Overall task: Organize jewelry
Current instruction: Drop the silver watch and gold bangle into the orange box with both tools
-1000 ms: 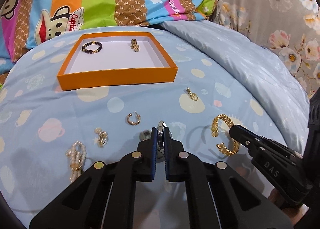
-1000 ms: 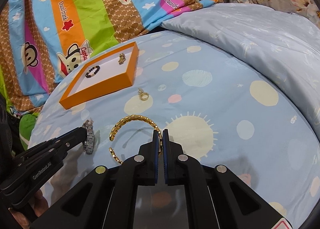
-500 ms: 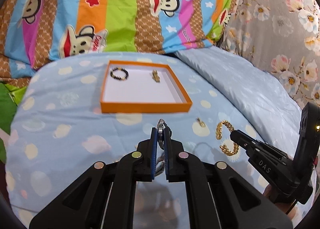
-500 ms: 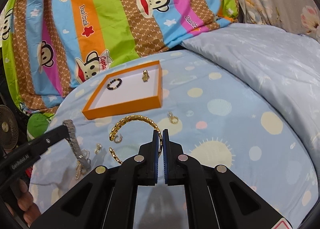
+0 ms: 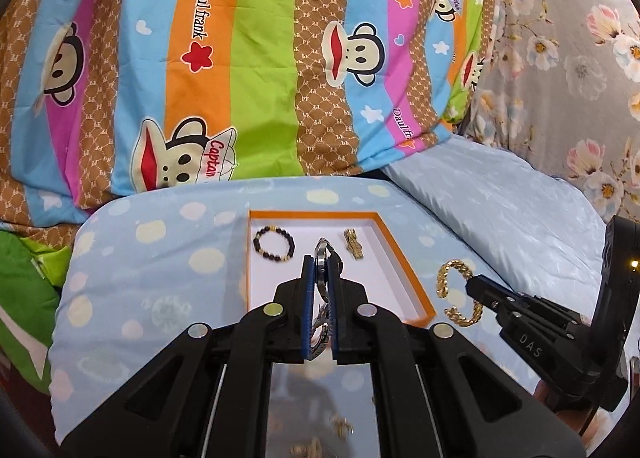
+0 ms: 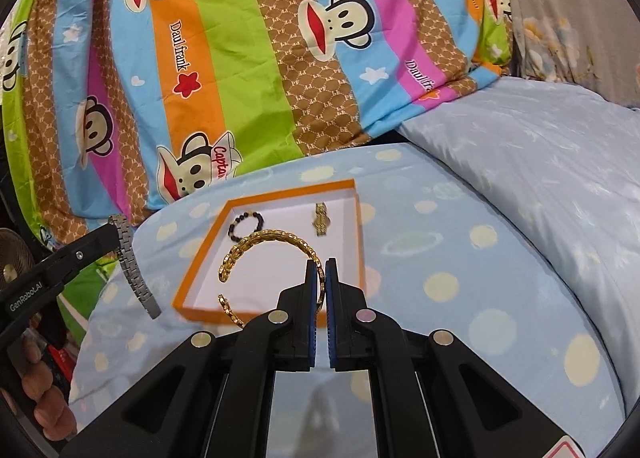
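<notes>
An orange box (image 5: 404,258) with a white floor lies on the blue dotted bedsheet; it also shows in the right wrist view (image 6: 360,226). Inside lie a dark bead bracelet (image 5: 274,244) and a small gold watch (image 5: 353,243). My left gripper (image 5: 320,262) is shut on a silver watch (image 5: 322,254), held in the air in front of the box; its metal band (image 6: 130,262) hangs down in the right wrist view. My right gripper (image 6: 320,266) is shut on a gold chain bangle (image 6: 264,246), held in the air by the box's right side (image 5: 452,290).
A striped cartoon-monkey quilt (image 5: 240,58) rises behind the box. A pale blue pillow (image 6: 540,178) lies to the right, with floral fabric (image 5: 560,58) behind. Small gold pieces (image 5: 340,428) lie on the sheet below my left gripper. A fan (image 6: 14,270) stands at far left.
Both grippers have risen from the sheet with their pieces and moved toward the orange box. The silver watch and the gold bangle now hang in the air near it.
</notes>
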Demonstrator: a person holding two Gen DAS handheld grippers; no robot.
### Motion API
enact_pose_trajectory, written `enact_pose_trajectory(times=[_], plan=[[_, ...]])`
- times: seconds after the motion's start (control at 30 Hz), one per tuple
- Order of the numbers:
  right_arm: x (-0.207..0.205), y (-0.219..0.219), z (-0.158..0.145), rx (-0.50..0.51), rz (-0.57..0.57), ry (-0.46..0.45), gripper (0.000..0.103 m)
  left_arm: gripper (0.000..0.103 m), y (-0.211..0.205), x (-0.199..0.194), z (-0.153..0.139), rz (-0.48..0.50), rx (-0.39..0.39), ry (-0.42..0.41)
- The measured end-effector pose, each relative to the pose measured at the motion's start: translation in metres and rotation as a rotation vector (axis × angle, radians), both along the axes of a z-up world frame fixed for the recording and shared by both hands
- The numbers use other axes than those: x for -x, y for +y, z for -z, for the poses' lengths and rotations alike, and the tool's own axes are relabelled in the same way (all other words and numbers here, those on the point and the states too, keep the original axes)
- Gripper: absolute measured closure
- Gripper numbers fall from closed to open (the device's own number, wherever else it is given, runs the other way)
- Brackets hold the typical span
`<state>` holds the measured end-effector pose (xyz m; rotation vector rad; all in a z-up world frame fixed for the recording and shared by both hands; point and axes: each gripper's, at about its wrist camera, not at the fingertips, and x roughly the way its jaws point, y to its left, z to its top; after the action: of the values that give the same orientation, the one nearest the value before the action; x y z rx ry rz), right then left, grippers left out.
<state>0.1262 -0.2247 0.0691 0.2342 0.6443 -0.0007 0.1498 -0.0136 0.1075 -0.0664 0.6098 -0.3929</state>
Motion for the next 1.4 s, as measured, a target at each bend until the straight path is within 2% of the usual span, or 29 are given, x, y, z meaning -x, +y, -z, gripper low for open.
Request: enact_pose_trajectory(times=[0.23,0.37,0.57,0.77,0.87,0.93,1.0,1.03,1.23,1.4], plan=[[-0.066,0.008,0.023,0.0,-0.012,0.065,0.099,0.098,-0.016,-0.067,0.027,0.011,0.035,0.067],[-0.09,0.011,0.038,0.018,-0.015,0.095,0.099,0.098,-0.024,-0.093,0.048,0.008,0.031,0.101],[-0.11,0.009,0.058,0.017,-0.016,0.132,0.099,0.098,-0.026,-0.112,0.072,-0.003,0.026,0.126],[-0.119,0.008,0.066,0.012,-0.014,0.142,0.099,0.097,-0.026,-0.12,0.081,-0.017,0.034,0.135],[-0.121,0.008,0.068,0.011,-0.015,0.141,0.096,0.096,-0.021,-0.12,0.08,-0.031,0.054,0.121],[-0.121,0.006,0.068,0.004,-0.008,0.133,0.093,0.093,-0.013,-0.118,0.074,-0.035,0.096,0.106],[-0.119,0.004,0.066,0.002,0.001,0.12,0.088,0.073,-0.006,-0.116,0.067,-0.048,0.122,0.09],[-0.118,0.003,0.065,0.001,0.005,0.113,0.084,0.069,-0.001,-0.115,0.064,-0.067,0.132,0.078],[-0.105,0.001,0.052,0.02,0.019,0.065,0.084,0.068,0.022,-0.105,0.042,-0.111,0.167,0.042],[-0.076,-0.003,0.038,0.027,0.032,0.018,0.084,0.068,0.039,-0.083,0.024,-0.136,0.191,0.01]])
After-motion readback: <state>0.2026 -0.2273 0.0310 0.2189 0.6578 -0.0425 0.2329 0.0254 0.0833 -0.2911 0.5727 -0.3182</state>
